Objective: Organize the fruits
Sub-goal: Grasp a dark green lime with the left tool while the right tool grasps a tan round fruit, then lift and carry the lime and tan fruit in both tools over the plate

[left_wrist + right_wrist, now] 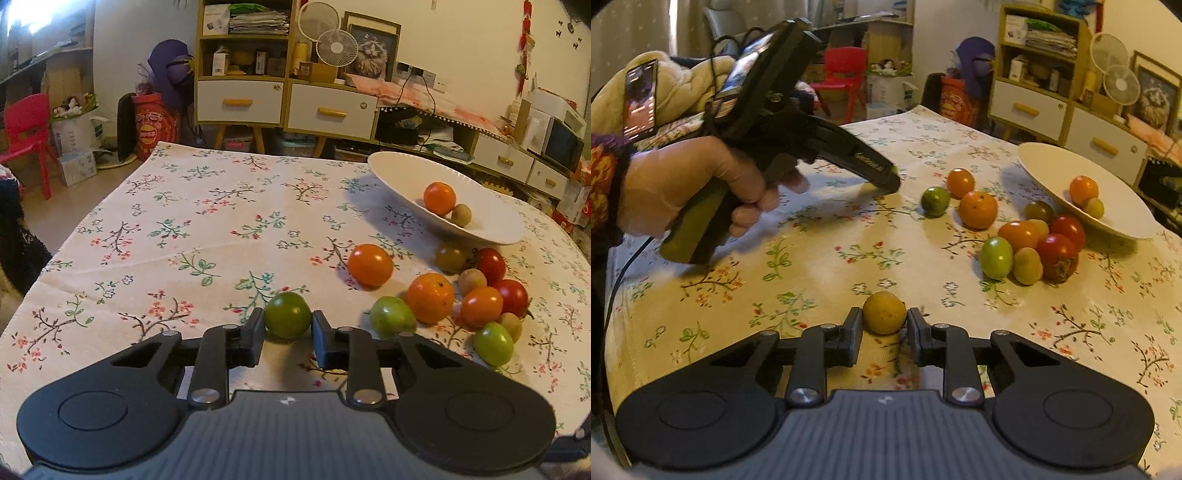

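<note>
My left gripper (288, 323) is shut on a green tomato (288, 314) just above the flowered tablecloth. My right gripper (884, 321) is shut on a small yellow fruit (884, 312) near the table's front. A white bowl (480, 206) at the right holds an orange (439, 198) and a small brown fruit (461, 215); the bowl also shows in the right wrist view (1115, 206). A cluster of loose fruits (476, 295) lies in front of the bowl: oranges, red and green tomatoes, small brown fruits. In the right wrist view the left gripper (886, 177) is held by a gloved hand (690, 184).
The table carries a flowered cloth (184, 240). Behind it stand a yellow-and-white cabinet (280, 99) with fans, a red chair (26, 136) at the left, and a low sideboard (517, 158) at the right. A cable (617, 288) hangs by the table's left edge.
</note>
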A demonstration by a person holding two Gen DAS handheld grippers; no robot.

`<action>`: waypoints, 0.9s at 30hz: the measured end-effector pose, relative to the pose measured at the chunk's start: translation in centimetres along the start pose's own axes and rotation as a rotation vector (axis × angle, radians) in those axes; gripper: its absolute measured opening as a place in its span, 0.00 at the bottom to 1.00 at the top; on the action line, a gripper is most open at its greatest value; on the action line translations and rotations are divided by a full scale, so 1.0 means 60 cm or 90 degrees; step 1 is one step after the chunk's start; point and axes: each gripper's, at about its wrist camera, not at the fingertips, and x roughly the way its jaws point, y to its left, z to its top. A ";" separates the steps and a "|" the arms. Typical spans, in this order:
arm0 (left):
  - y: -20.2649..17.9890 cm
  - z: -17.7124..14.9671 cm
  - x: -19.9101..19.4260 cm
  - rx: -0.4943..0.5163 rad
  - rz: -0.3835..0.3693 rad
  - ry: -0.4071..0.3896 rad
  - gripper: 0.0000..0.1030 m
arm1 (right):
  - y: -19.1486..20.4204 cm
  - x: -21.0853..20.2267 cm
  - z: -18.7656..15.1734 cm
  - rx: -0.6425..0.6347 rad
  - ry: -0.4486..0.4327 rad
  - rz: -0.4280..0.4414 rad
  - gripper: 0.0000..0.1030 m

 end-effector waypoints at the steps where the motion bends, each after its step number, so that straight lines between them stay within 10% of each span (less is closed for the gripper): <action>1: -0.002 0.000 -0.001 -0.001 -0.003 0.001 0.24 | -0.004 0.000 0.001 0.007 0.001 -0.003 0.22; 27: -0.083 0.030 -0.040 0.022 -0.085 0.032 0.24 | -0.103 -0.011 0.043 0.117 -0.022 -0.075 0.22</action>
